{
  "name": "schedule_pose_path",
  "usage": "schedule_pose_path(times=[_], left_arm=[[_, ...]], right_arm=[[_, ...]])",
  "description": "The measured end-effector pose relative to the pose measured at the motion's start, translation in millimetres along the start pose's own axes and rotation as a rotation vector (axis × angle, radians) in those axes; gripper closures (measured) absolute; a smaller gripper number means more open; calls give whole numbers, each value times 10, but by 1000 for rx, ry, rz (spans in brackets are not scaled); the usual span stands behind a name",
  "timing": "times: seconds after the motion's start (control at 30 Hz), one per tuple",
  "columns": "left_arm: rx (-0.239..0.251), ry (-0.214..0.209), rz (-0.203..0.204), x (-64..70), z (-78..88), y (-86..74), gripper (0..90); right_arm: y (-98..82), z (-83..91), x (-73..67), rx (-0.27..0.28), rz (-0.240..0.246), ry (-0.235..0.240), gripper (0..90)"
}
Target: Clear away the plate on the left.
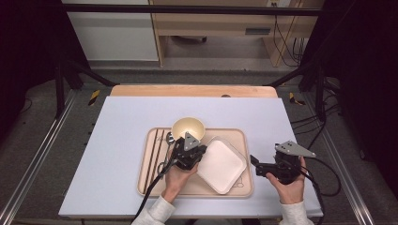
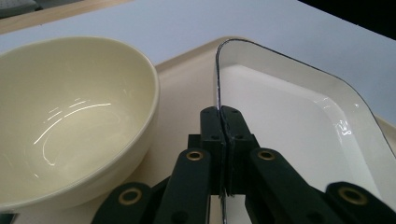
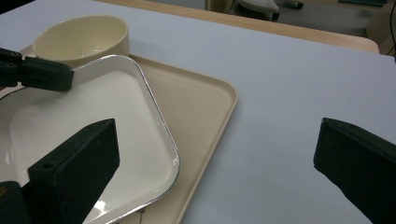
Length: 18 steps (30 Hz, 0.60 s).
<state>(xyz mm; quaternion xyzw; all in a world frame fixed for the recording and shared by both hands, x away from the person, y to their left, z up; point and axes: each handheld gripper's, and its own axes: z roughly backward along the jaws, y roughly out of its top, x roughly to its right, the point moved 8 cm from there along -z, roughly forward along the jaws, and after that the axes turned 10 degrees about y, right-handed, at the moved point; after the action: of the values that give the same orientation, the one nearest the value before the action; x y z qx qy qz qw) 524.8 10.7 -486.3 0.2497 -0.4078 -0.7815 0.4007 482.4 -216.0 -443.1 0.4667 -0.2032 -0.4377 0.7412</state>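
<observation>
High view first, working from the biggest thing down: the counter [image 1: 122,140] carries a pale lilac sheet, and on that sheet sits a beige tray [image 1: 239,140]; on the tray lie a white square plate [image 1: 223,164] with a thin silvery rim, a cream bowl [image 1: 187,126] at the tray's far edge, and a pair of dark chopsticks [image 1: 155,154] laid along its left side, with what looks like a spoon [image 1: 169,138] just beside the bowl, too small to be sure of. The plate sits on the right half of the tray, turned askew to its edges; in the high view its corner nearest the person appears to reach the tray's near edge; whether the gripped side is lifted off the tray I cannot tell. The left hand-held gripper [image 1: 191,152] has its jaws pressed together on the plate's rim, as the left gripper view shows plainly, the thin edge pinched between the pads at the side nearest the bowl; the right hand-held gripper [image 1: 256,164] waits just off the tray's right edge with its jaws wide apart and nothing between them. By my reading, the grip on the plate is made and the bowl, chopsticks and spoon are untouched; lifting or shifting the plate is what remains.
</observation>
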Motion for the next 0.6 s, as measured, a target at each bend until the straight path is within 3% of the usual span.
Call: schedule_pose_path(times=[0.6], left_arm=[[-101, 23, -21, -11, -194, -194, 851]], right_arm=[[-8, -15, -9, -6, 1, 3, 6]])
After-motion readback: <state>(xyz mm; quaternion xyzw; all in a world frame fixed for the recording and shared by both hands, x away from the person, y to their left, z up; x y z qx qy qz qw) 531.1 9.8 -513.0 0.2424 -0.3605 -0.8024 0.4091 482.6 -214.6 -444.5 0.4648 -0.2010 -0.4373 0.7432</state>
